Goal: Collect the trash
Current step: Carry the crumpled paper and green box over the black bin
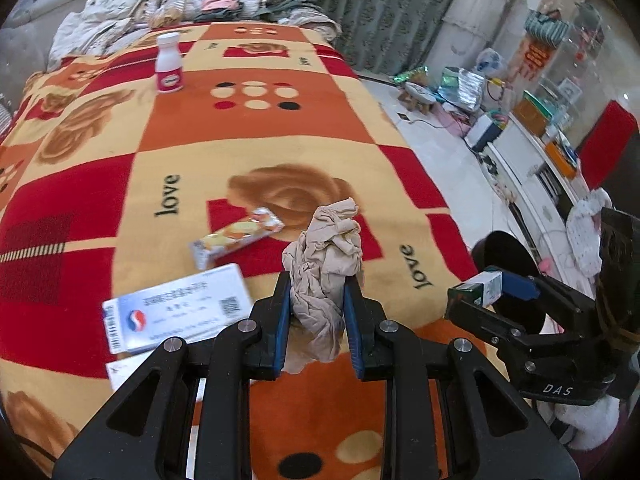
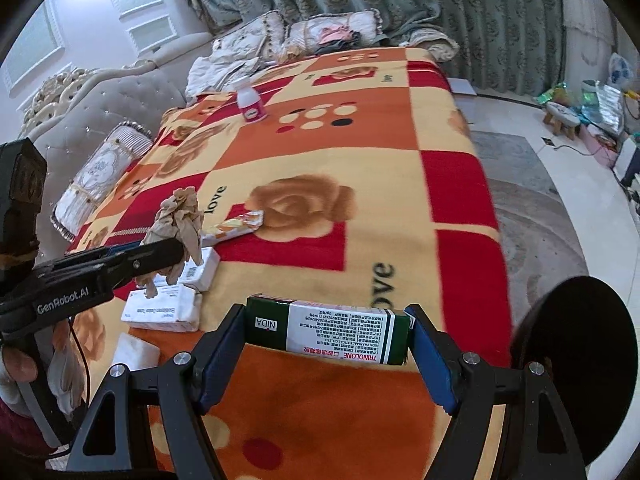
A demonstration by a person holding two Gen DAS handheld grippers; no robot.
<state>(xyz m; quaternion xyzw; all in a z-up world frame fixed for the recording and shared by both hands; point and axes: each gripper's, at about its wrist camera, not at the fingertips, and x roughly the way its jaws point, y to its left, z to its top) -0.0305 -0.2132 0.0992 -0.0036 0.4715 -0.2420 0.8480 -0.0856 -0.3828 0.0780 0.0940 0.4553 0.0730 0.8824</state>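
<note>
Pinching a crumpled tissue (image 1: 326,264), the left gripper (image 1: 318,320) hung beside the right gripper (image 2: 330,344), clamped across a green-and-white carton (image 2: 328,330); a snack wrapper (image 1: 236,238) lay beyond.

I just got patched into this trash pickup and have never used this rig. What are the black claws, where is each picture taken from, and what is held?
No robot arm here: a person carries two hand-held grippers, each with a fisheye camera looking along its fingers. In the left wrist view, the left gripper is shut on a crumpled beige tissue. In the right wrist view, the right gripper clamps a green-and-white medicine box end to end. Both hang over a bed with a patterned blanket. On it lie a snack bar wrapper, white cartons and a small white bottle. The dark round shape at the right may be a bin.
</note>
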